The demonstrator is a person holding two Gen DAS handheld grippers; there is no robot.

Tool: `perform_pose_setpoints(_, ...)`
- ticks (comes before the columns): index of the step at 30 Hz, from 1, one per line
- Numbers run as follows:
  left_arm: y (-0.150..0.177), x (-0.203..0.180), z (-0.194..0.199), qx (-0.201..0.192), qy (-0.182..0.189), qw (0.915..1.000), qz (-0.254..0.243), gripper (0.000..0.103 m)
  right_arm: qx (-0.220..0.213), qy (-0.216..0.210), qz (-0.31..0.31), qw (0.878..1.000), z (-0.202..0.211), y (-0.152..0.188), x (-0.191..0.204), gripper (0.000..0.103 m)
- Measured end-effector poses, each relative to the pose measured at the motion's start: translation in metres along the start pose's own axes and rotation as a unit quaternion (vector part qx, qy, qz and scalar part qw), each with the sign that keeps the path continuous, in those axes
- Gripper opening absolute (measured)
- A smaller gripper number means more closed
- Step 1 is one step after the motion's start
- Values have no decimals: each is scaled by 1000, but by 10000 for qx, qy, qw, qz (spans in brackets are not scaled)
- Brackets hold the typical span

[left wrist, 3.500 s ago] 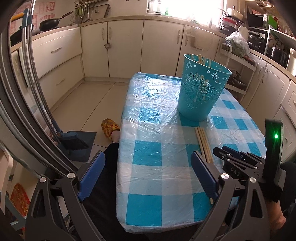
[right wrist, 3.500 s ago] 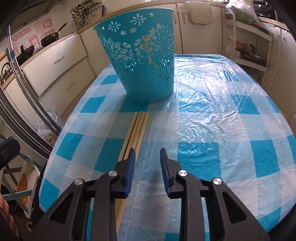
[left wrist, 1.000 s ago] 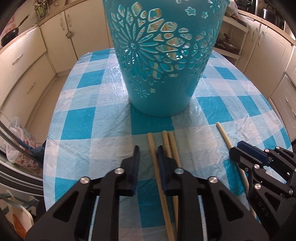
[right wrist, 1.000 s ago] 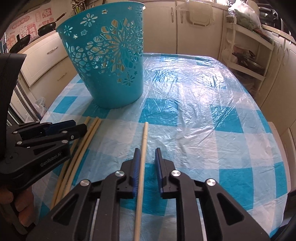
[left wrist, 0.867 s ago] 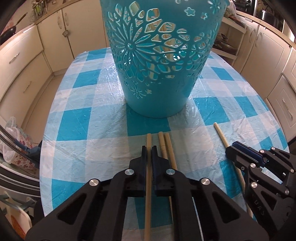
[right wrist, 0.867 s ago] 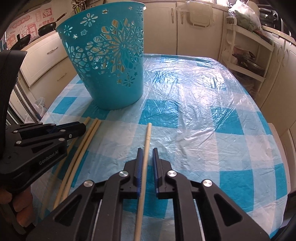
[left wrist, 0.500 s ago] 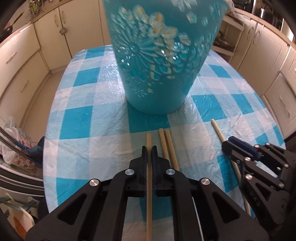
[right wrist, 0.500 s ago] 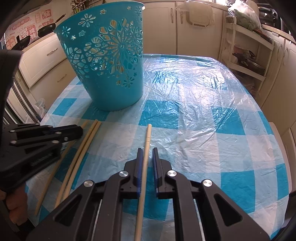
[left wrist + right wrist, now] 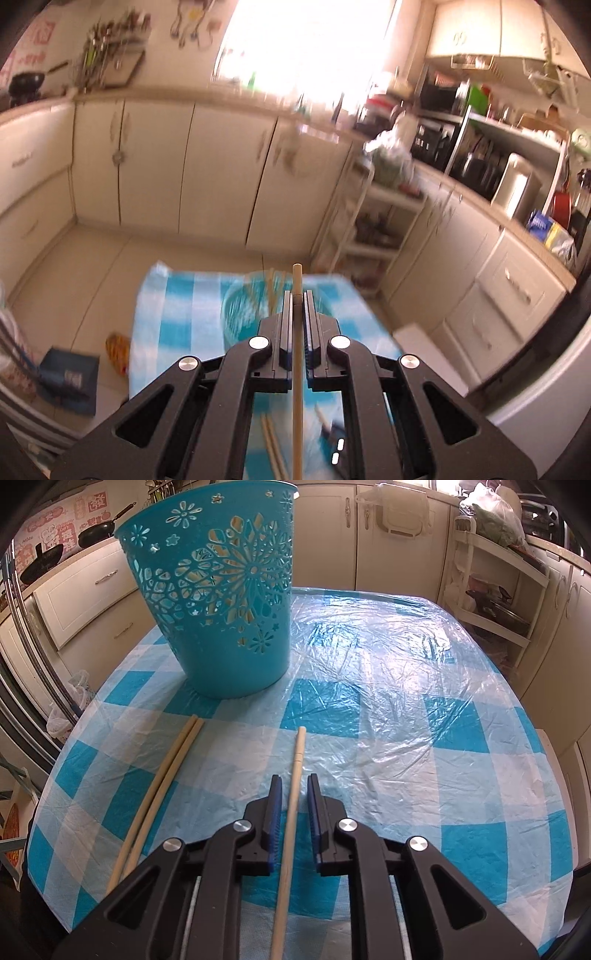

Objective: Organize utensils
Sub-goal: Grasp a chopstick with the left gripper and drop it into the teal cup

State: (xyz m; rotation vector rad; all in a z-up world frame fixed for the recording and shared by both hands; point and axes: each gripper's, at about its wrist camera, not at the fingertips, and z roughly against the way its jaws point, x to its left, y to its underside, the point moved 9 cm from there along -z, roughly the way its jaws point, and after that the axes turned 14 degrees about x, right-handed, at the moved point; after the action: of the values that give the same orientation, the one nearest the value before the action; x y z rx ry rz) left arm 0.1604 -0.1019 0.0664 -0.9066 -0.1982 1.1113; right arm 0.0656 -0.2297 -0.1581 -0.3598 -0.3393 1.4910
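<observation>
The left gripper (image 9: pixel 297 295) is clamping a single wooden chopstick (image 9: pixel 297 369) between its nearly closed jaws, holding it high above the desk (image 9: pixel 177 314), so that the stick's blunt tip is poking out just past the fingertips and the rest of it is running back under the gripper body. That view is blurred; far below, the turquoise basket (image 9: pixel 240 314) is showing as a smeared round shape on the checked cloth, with a few thin sticks standing in it, and two more chopsticks are lying side by side on the desk lower in the picture. The right gripper (image 9: pixel 294 786) is sitting low over the desk with its jaws parted, straddling another chopstick (image 9: pixel 291 812) that is lying flat on the plastic-covered blue and white cloth (image 9: pixel 388 701); a clear gap is showing on each side of the stick, so the blue pads (image 9: pixel 275 805) are not pressing on it. Its far end is pointing toward the basket (image 9: pixel 221 602), which is standing upright near the far left part of the desk. A pair of chopsticks (image 9: pixel 162 782), touching each other, is lying to the left of the straddled one, slanting toward the basket's base. Pale kitchen cabinets (image 9: pixel 332 535) are ringing the desk.
</observation>
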Motion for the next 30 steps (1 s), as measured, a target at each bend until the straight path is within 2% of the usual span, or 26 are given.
perform_pose_setpoints(3, -39, -1, -7, -452, -13, 9988, 163, 5, -1, -29, -19, 10000, 0, 0, 0, 15)
perform_pose_setpoints(6, -69, 1, -17, -884, -177, 9956, 258, 5, -2, -56, -38, 10000, 0, 0, -1, 15)
perform_pose_setpoints(9, -88, 8, -33, -1222, -458, 9907, 377, 5, -1, -101, -63, 9999, 0, -1, -1, 15)
perform_pose_setpoints(12, -96, 18, -51, -1402, -726, 9859, 548, 5, -2, -122, -75, 9999, 0, -1, -2, 15)
perform_pose_setpoints(15, -92, 25, -70, -1425, -990, 9830, 603, 5, -2, -129, -75, 9999, 0, -1, -2, 15)
perform_pose_setpoints(25, -40, 24, -107, -773, -1405, 9869, 167, 6, -2, -170, -94, 9998, 0, -1, -3, 15)
perform_pose_setpoints(27, -29, 25, -106, -640, -1499, 9866, 71, 10, -2, -167, -92, 9998, 0, -1, -4, 15)
perform_pose_setpoints(28, -26, 24, -104, -601, -1552, 9860, 28, 19, -3, -161, -87, 9998, 0, -2, -4, 15)
perform_pose_setpoints(29, -20, 25, -100, -578, -1659, 9844, -10, 35, -3, -155, -82, 9998, 0, -2, -3, 15)
perform_pose_setpoints(30, -17, 26, -96, -589, -1755, 9827, -25, 44, -4, -153, -75, 9999, 0, -2, -3, 15)
